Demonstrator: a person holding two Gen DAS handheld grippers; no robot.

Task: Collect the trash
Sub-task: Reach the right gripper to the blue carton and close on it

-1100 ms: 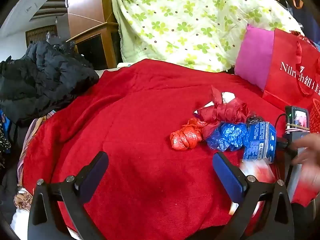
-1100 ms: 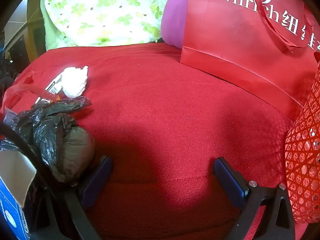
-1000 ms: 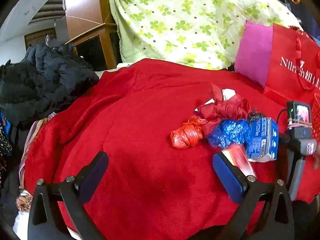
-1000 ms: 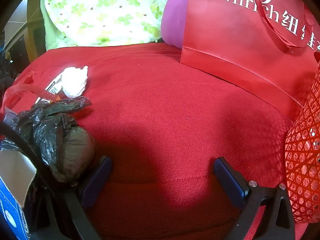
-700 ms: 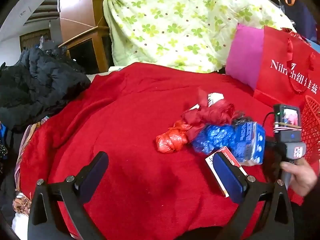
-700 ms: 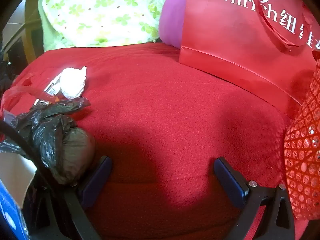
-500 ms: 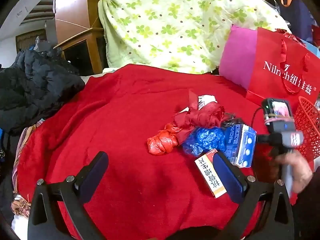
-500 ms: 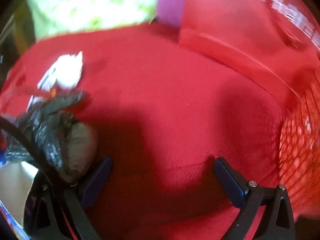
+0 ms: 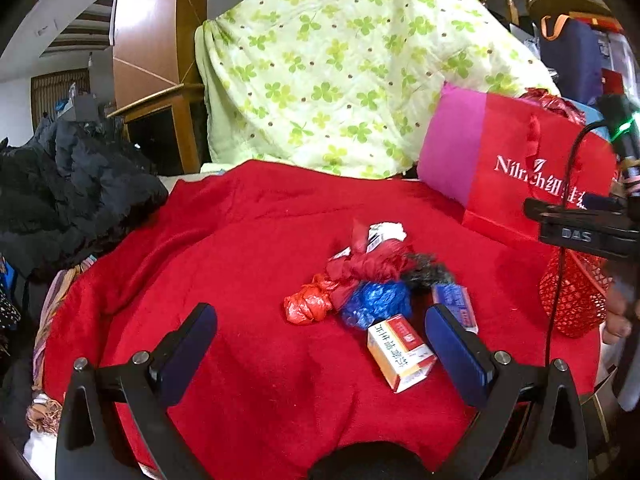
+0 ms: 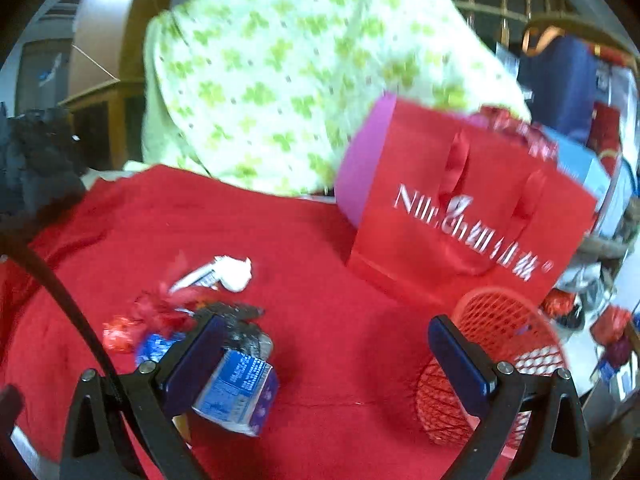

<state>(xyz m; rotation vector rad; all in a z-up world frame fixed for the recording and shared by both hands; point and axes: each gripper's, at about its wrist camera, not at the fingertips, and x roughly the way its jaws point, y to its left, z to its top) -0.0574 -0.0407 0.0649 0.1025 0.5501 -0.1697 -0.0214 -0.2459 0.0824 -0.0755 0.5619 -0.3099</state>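
Above the red blanket [image 10: 320,248], the right hand-held gripper [image 10: 328,360] has lifted.

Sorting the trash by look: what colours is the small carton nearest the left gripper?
White and red with a yellow band, clearest in the left wrist view.

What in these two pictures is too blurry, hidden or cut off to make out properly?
- Blue carton, right wrist view: motion blur makes its print unreadable, and the gripper's finger covers its left end.
- Red mesh basket, left wrist view: the other gripper's body crosses its top, so its contents stay unseen.
- White crumpled paper, left wrist view: too small to identify.
- Red gift bag: lettering smeared.
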